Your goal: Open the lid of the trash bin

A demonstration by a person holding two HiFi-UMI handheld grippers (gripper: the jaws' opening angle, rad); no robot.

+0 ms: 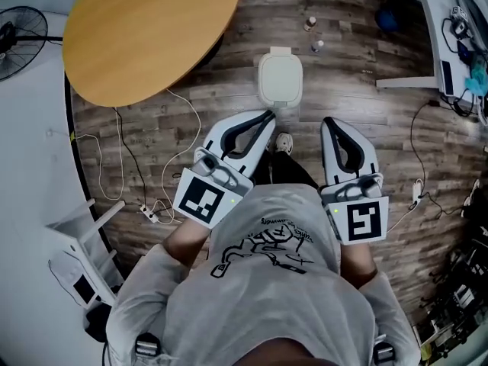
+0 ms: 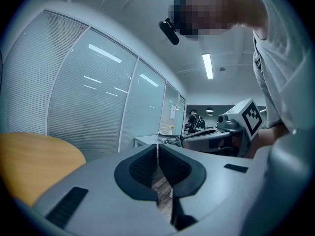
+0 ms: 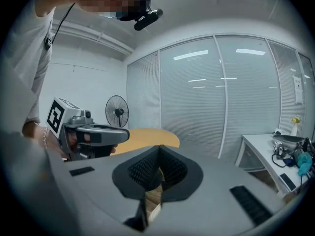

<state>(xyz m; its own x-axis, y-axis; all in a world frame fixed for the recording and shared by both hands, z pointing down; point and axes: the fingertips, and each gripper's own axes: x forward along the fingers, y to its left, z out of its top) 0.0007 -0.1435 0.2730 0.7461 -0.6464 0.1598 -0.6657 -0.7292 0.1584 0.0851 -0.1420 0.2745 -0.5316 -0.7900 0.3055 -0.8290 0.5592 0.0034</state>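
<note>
Left gripper [image 1: 265, 119] and right gripper [image 1: 329, 123] both have their jaws pressed together on nothing, above the wooden floor [image 1: 358, 44]. Just ahead of them the white trash bin [image 1: 280, 78] stands with its lid down, near the round table [image 1: 145, 29].

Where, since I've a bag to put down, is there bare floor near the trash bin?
Bare floor lies right of the trash bin, up to the desk foot. The round table top is bare. Left of the person, cables and a power strip crowd the floor; small bottles stand beyond the bin.
</note>
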